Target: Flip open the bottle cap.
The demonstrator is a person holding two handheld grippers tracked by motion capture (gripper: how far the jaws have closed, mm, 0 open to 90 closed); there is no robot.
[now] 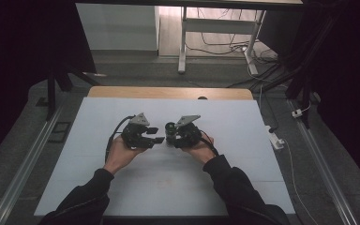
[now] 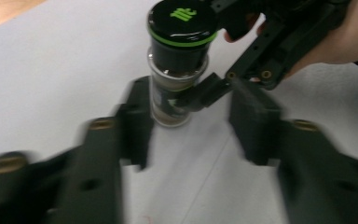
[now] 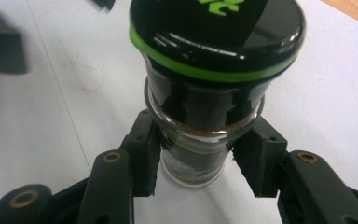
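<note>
**A:** Start with the white table (image 1: 122,187): you have both tools meeting near its middle, your forearms coming in from the near edge. What sits between them?

**B:** A small glass jar (image 3: 193,158) with a black cap (image 3: 216,42) ringed in green. It stands upright on the table, just in front of your right hand.

**A:** And your right gripper (image 3: 196,161)?

**B:** You have its jaws clamped on the glass body, one pad on each side just below the cap. In the right gripper view both pads press the glass, so you are holding the jar steady.

**A:** The left gripper (image 2: 191,128)?

**B:** Its jaws stand well apart. In the left gripper view the jar (image 2: 172,100) sits just beyond them, nearer one jaw than the other, and nothing is between the pads yet. The view is blurred, so I cannot tell whether that nearer jaw touches the glass.

**A:** So which step is this?

**B:** I judge you are bracing the jar with the right and bringing the left in for the cap (image 2: 182,21). Next you need to raise the left jaws to cap height, centre them round it, then close. Keep the right grip firm and low, or the jar may tip when you twist.
</note>
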